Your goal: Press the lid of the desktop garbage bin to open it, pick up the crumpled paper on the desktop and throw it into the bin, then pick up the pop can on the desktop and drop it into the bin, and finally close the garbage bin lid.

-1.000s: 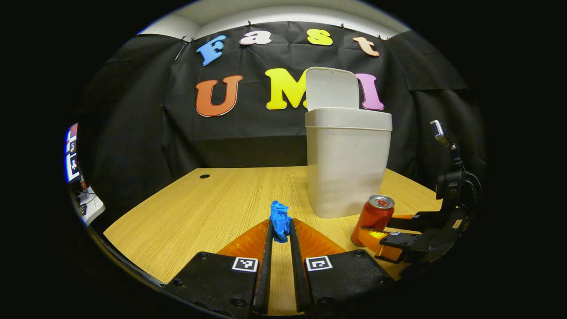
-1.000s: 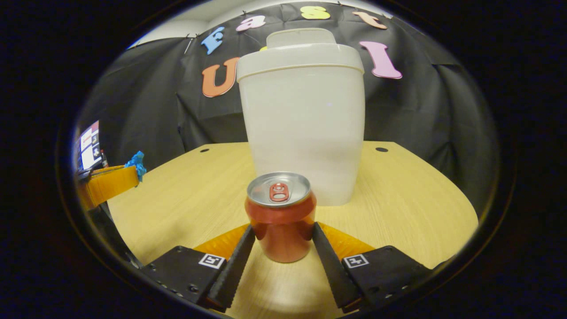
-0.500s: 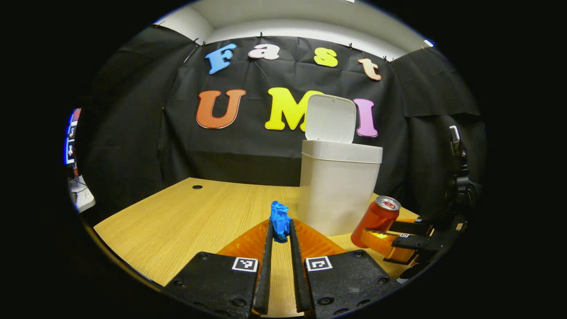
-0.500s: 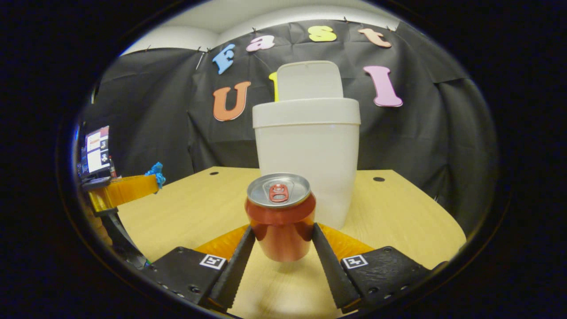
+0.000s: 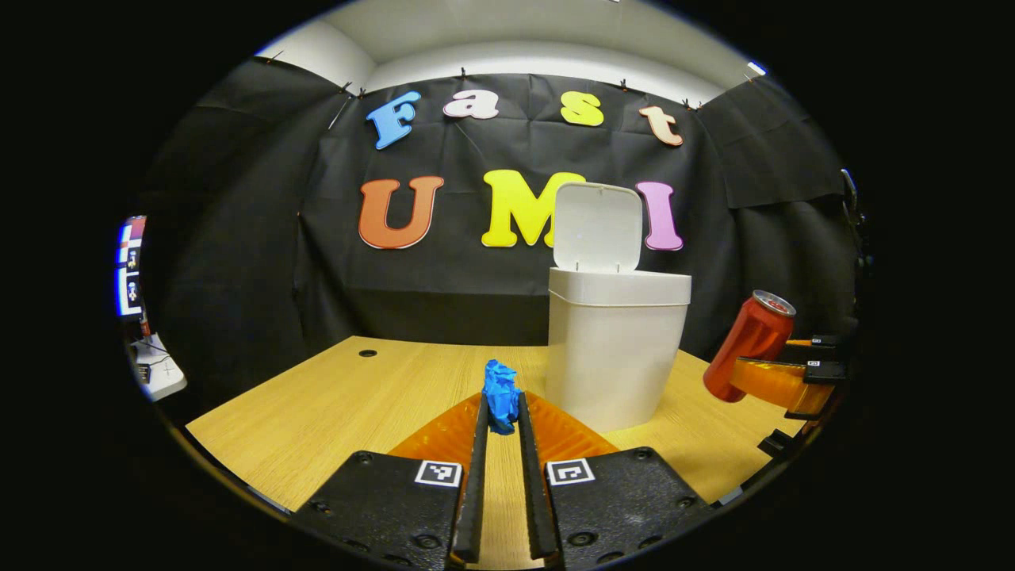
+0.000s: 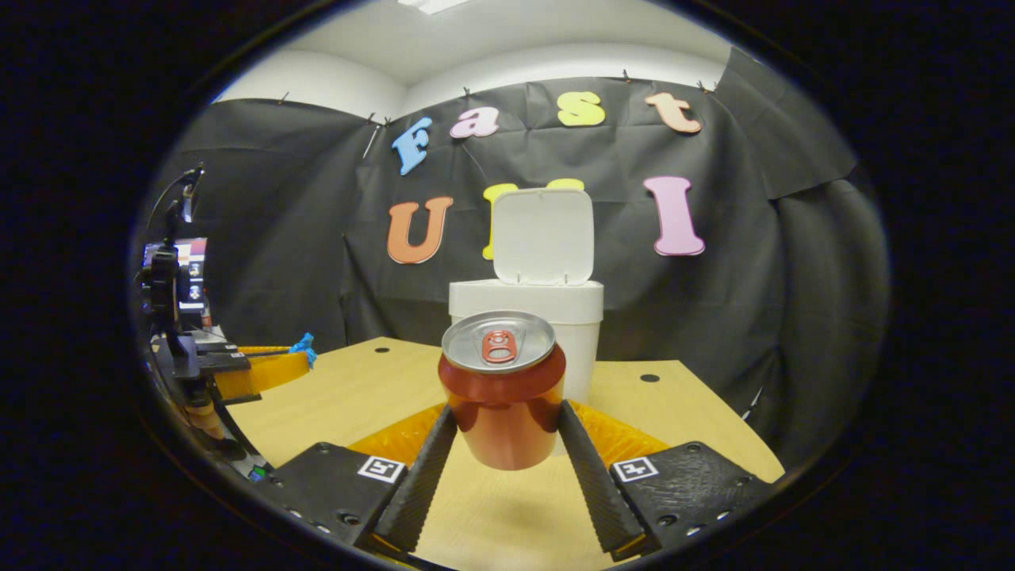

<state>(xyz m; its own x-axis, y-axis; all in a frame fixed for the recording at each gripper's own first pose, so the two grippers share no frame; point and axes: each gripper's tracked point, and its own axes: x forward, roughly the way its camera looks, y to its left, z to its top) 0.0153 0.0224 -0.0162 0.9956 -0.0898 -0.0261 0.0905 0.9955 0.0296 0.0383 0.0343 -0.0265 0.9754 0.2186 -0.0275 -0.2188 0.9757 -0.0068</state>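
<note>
White plastic, the one bin (image 5: 617, 349) stands upright on the wooden tabletop (image 5: 357, 404) with its lid (image 5: 596, 226) flipped up and open against the black cloth wall. From where my cameras sit I cannot see down into it, so I cannot tell what it holds, if anything.

My left hand-held gripper (image 5: 501, 416) is closed almost all the way, both fingers pinching the single blue crumpled paper (image 5: 499, 394) at their tips. The paper is off the tabletop, in front of the bin and a little to its left. In the right gripper view the same gripper (image 6: 295, 355) shows far off at the left with the paper (image 6: 304, 346) at its tip.

My right hand-held gripper (image 6: 503, 432) is spread about a can's width, both fingers pressing on the sides of the one red pop can (image 6: 502, 388). The can is upright in that view, lifted clear of the tabletop (image 6: 682, 420), with the bin (image 6: 547, 317) and its raised lid (image 6: 543, 235) straight behind it. In the left gripper view the can (image 5: 749, 342) hangs tilted to the right of the bin, held by that gripper (image 5: 781, 381).

There are two holes in the tabletop, one (image 6: 649, 378) to the right of the bin and one (image 6: 383, 349) to the left.
</note>
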